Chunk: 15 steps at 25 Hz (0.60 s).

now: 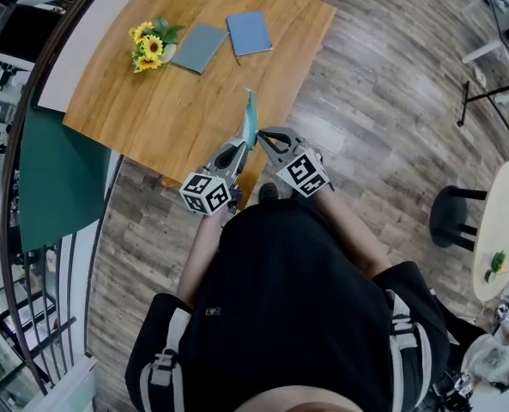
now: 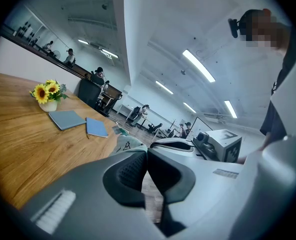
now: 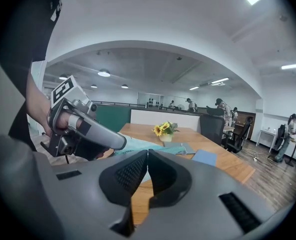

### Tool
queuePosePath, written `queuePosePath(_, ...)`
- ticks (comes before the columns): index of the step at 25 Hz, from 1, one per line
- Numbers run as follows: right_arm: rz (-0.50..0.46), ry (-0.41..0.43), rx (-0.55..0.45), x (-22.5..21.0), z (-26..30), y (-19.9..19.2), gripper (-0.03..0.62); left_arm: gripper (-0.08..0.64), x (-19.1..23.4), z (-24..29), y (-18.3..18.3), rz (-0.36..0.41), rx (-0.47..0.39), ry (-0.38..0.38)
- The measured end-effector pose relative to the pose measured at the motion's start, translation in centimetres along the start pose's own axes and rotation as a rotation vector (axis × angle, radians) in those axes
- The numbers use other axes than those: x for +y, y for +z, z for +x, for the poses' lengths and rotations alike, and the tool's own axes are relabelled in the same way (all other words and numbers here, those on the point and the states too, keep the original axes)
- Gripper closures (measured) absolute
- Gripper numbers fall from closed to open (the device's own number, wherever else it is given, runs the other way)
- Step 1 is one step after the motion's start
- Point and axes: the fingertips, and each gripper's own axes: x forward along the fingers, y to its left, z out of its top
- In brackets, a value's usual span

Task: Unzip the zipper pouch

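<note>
— Where is the zipper pouch (image 1: 251,117)?

— Off the bench (image 1: 142,114), in the air over its near edge. It is pale teal, and from the head view it stands up on edge, with its lower end down between the tips of the two tools.

— What is the left tool (image 1: 245,143) doing?

— Its jaws are pressed together. In the left gripper view the teal fabric comes out right at their tips, so it is pinching one end of the pouch. The right gripper view agrees: the pouch stretches away from the tip of the left tool.

— And the right tool (image 1: 259,135)?

— It is also clamped tight, with no gap between the pads. Its tips meet the pouch just beside those of the left tool, and in its own view the fabric runs straight across behind the closed tips. It seems to grip the pouch's edge. I cannot tell whether the zipper pull is what sits between the pads.

— Is the zipper undone?

— I cannot tell from any view.

— What else is on the bench?

— Three things at the far side, well apart from the pouch: a small bunch of sunflowers (image 1: 148,48), a grey notebook (image 1: 198,47) next to it and a blue notebook (image 1: 249,33) next to that.
</note>
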Motion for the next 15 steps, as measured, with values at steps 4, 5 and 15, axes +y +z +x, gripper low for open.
queuePosePath(4, -0.003, -0.007, 0.001, -0.09, 0.31, 0.02, 0.584, 0.557, 0.25, -0.10, -0.03, 0.002, 0.002, -0.003)
queuePosePath(5, -0.001, -0.010, 0.001, -0.13, 0.37, 0.00, 0.584, 0.557, 0.28, -0.15, -0.05, 0.002, 0.003, -0.003)
queuePosePath(15, -0.005, -0.031, 0.004, -0.43, 0.17, 0.02, 0.584, 0.557, -0.16, -0.32, -0.10, 0.011, 0.007, -0.012)
